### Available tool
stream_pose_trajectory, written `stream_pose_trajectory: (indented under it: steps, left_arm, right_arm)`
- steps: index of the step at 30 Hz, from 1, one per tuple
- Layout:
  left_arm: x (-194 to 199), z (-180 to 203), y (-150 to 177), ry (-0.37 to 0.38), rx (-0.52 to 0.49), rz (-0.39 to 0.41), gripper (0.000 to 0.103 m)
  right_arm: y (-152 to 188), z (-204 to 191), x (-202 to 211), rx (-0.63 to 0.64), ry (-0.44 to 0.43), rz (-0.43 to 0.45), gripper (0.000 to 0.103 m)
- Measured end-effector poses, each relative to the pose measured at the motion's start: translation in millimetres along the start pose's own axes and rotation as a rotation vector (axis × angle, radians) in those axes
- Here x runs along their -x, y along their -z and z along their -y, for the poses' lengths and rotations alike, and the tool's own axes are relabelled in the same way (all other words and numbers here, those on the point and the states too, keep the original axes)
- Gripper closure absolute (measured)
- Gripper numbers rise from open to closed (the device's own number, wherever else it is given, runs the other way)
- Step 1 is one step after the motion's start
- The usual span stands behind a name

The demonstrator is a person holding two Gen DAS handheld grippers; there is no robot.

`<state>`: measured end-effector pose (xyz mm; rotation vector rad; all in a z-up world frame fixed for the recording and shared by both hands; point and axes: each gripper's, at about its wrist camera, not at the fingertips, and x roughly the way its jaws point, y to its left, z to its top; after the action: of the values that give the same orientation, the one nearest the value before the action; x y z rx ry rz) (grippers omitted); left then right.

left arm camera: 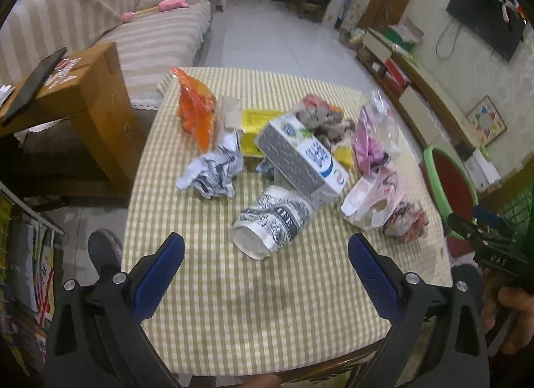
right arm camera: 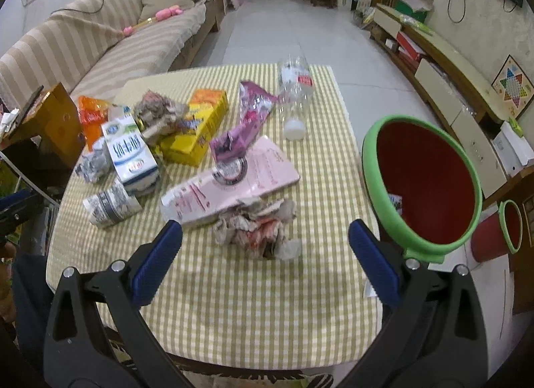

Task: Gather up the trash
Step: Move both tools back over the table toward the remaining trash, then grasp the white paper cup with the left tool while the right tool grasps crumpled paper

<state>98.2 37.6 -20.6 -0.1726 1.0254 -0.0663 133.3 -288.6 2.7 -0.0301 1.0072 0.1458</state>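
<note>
Trash lies scattered on a table with a checked cloth (left arm camera: 253, 304) (right arm camera: 253, 314). My left gripper (left arm camera: 265, 254) is open just short of a printed paper cup (left arm camera: 272, 221) lying on its side. Behind the cup are a milk carton (left arm camera: 300, 157), crumpled paper (left arm camera: 213, 171) and an orange bag (left arm camera: 195, 111). My right gripper (right arm camera: 265, 242) is open with a crumpled wrapper (right arm camera: 258, 227) just beyond its tips. A flattened pink carton (right arm camera: 233, 184), yellow box (right arm camera: 197, 127) and clear bottle (right arm camera: 295, 94) lie farther back. A red bin with a green rim (right arm camera: 424, 184) stands right of the table.
A cardboard box (left arm camera: 86, 101) with a tablet on it stands left of the table, before a striped sofa (left arm camera: 100, 20). A smaller red bin (right arm camera: 500, 234) sits on the floor at right. A low cabinet (right arm camera: 444, 80) runs along the right wall. A hand (left arm camera: 507, 314) holds the other gripper.
</note>
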Motion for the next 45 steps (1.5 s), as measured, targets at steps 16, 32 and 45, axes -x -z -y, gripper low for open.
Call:
stream_pose_trajectory:
  steps: [16,32,45]
  left_arm:
    - [-76,9,-12,-0.003,-0.076,-0.149,0.015]
    - [-129,28,-16,-0.032,-0.156,-0.237,0.027]
    - [-103,28,14,0.006,-0.15,-0.234,0.037]
  right_arm:
    - [6,3,-62,0.021,-0.002,-0.137,0.005]
    - [3,-5,-93,0.064,-0.024,-0.185,0.021]
    - [7,-8,-73,0.044,-0.073,-0.199,0.072]
